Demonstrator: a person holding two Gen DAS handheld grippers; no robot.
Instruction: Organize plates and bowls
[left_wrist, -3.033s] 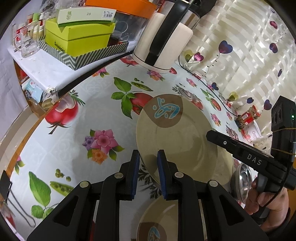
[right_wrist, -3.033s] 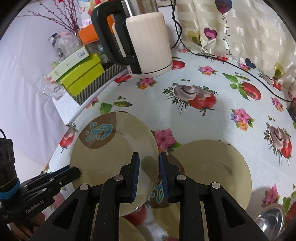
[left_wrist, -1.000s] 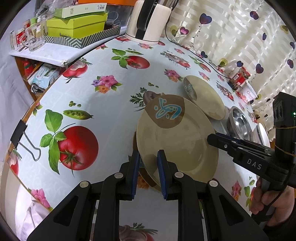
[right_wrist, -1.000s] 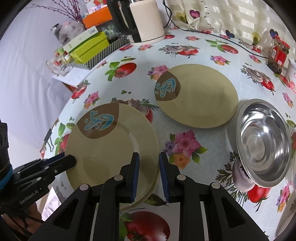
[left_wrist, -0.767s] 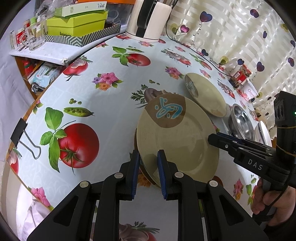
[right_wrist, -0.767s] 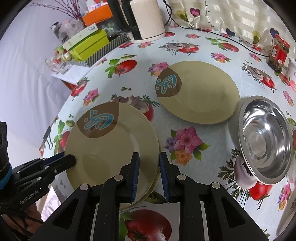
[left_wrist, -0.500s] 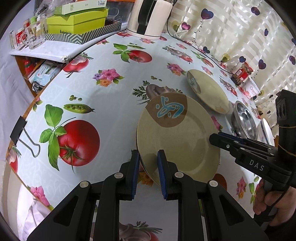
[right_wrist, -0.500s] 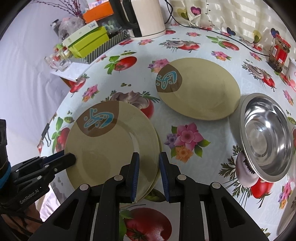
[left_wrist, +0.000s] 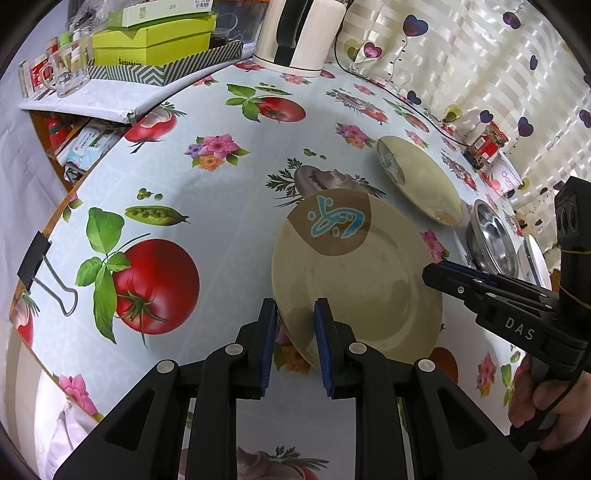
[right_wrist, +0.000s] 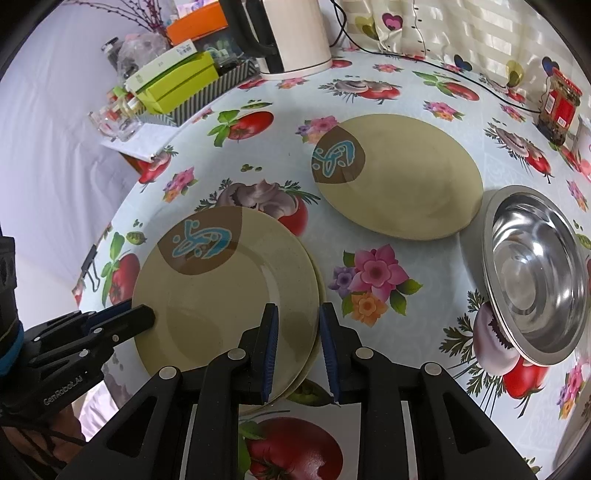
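Stacking plates: top plate pinched at opposite rims by left gripper and right gripper, both clenched on it, over what looks like another plate beneath, contact unclear. Next, probably lowering flush and letting go, then fetching the second plate beside the steel bowl. Fruit-print tablecloth, kettle, heart curtain behind.

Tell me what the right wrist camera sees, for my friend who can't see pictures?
Both grippers, the right gripper and left gripper, hold a tan round plate over another. A matching plate and shiny steel bowl sit beyond.
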